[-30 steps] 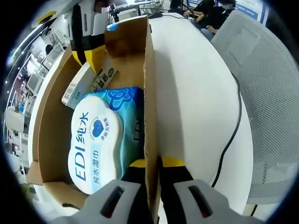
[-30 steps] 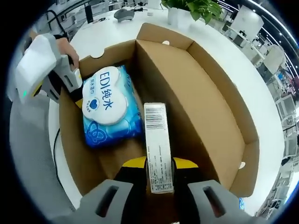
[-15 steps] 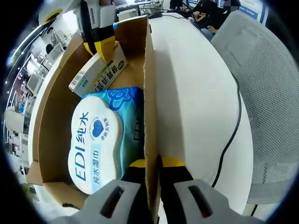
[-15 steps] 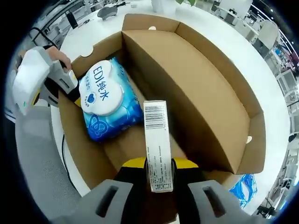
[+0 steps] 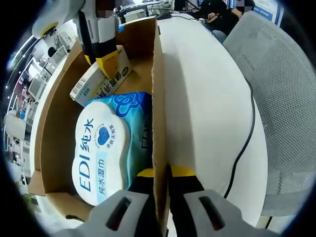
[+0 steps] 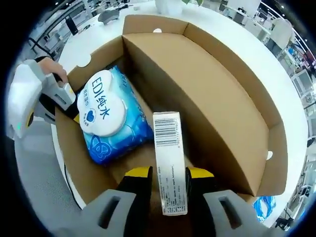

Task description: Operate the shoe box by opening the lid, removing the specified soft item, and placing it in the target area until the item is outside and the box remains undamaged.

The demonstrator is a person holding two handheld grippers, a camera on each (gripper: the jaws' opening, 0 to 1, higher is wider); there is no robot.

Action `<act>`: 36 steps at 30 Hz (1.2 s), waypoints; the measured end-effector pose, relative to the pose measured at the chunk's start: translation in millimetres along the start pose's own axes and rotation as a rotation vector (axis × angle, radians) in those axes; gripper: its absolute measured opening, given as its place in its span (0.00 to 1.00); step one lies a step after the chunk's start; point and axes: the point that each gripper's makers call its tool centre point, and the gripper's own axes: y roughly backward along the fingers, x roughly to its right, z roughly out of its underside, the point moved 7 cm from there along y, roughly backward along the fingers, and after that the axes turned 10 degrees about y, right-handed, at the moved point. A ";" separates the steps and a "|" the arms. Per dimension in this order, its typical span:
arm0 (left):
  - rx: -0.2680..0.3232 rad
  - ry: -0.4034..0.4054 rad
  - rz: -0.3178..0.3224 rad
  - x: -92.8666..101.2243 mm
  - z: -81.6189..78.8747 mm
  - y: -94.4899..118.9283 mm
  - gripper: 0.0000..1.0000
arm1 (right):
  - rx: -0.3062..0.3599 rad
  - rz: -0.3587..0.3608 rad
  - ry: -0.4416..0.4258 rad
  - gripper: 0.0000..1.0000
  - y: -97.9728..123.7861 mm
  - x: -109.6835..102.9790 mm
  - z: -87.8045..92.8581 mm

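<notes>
I am pinching the box wall (image 5: 157, 98) with the left claw (image 5: 160, 173) while the right claw (image 6: 169, 173) is gripping the carton (image 6: 168, 163); over-clamping risks creasing cardboard.

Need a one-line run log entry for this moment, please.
left gripper: shut on brown cardboard shoe box wall | right gripper: shut on long white carton | blue wet-wipes pack: inside box

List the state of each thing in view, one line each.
Cardboard box: open, lid up.
Wet wipes pack: lying flat inside the box.
Small carton: held above the box floor.
Right tongs: shut on the small carton.
Left tongs: clamped on the box wall.
</notes>
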 end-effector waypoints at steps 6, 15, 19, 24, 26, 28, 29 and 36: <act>0.000 0.002 0.000 0.3 -0.3 0.4 0.02 | 0.004 -0.001 -0.001 0.24 -7.8 0.6 -2.8; -0.001 0.006 0.000 0.4 -0.2 0.6 0.02 | 0.008 0.013 0.010 0.19 -8.6 -1.4 -3.8; -0.002 0.008 0.001 0.0 0.1 0.2 0.02 | -0.004 0.025 0.026 0.18 -7.3 -2.5 -1.5; -0.001 0.006 0.000 -0.1 0.1 0.1 0.02 | -0.018 0.036 0.026 0.18 -5.2 -3.2 4.2; -0.001 0.004 0.000 -0.2 0.4 0.0 0.02 | -0.020 0.036 0.010 0.18 -3.7 -4.3 4.6; 0.001 0.002 -0.002 -0.1 0.5 0.0 0.02 | -0.018 0.035 -0.008 0.18 -1.1 -4.7 5.7; 0.002 0.000 -0.003 0.0 0.6 0.0 0.02 | -0.020 0.033 -0.012 0.18 1.3 -4.9 6.5; 0.001 -0.002 -0.003 1.4 1.1 -0.4 0.02 | -0.016 0.028 -0.074 0.18 14.9 -10.4 17.3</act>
